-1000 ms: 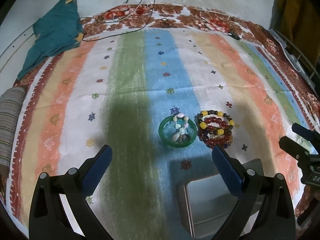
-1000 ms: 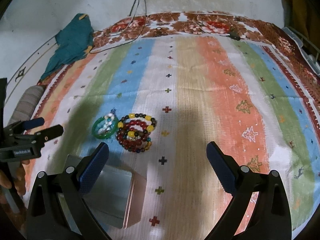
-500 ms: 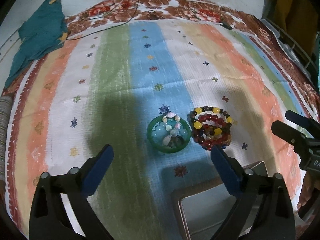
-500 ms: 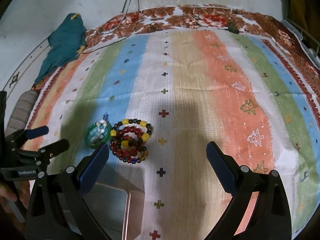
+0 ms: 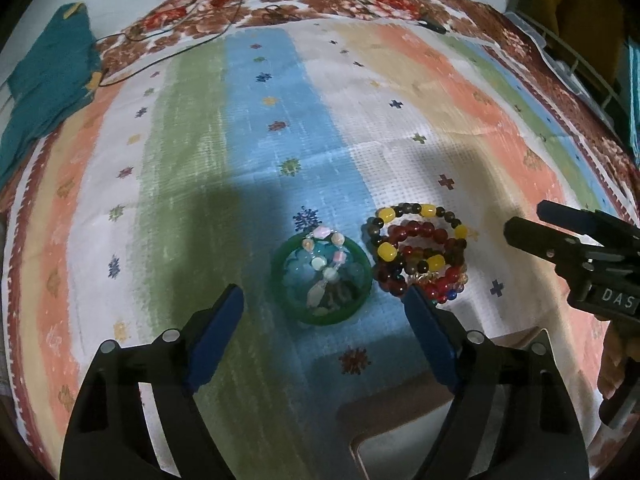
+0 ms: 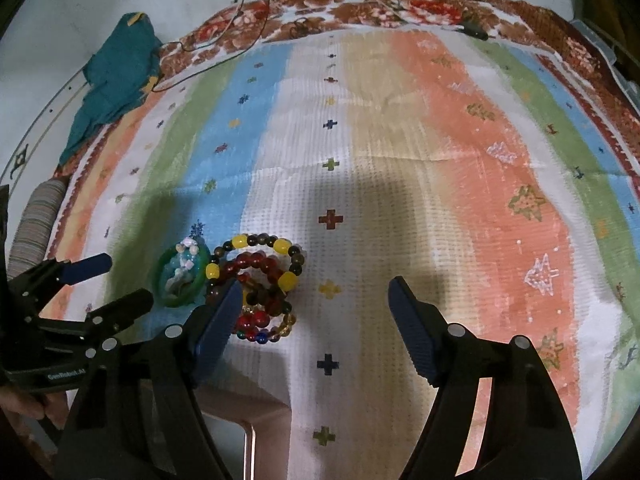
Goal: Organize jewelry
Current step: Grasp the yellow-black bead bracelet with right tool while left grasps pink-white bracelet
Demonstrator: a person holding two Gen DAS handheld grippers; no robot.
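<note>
Two grippers hover over the striped woven cloth (image 5: 280, 128), fingers spread wide on both, nothing held. Left gripper (image 5: 324, 330) sits just short of the green glass bangle filled with pale beads (image 5: 320, 280); touching its right side is the pile of red, yellow and dark beaded bracelets (image 5: 420, 256). Right gripper (image 6: 316, 312) hangs just right of that pile, above a pinkish open box (image 6: 248, 420).

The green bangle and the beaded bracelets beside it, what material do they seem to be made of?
Green bangle: looks like smooth glass or jade-like stone, maybe plastic; its rim is glossy and slightly translucent. Beaded bracelets: round glossy beads, the red ones translucent like glass or resin, the yellow ones opaque.
</note>
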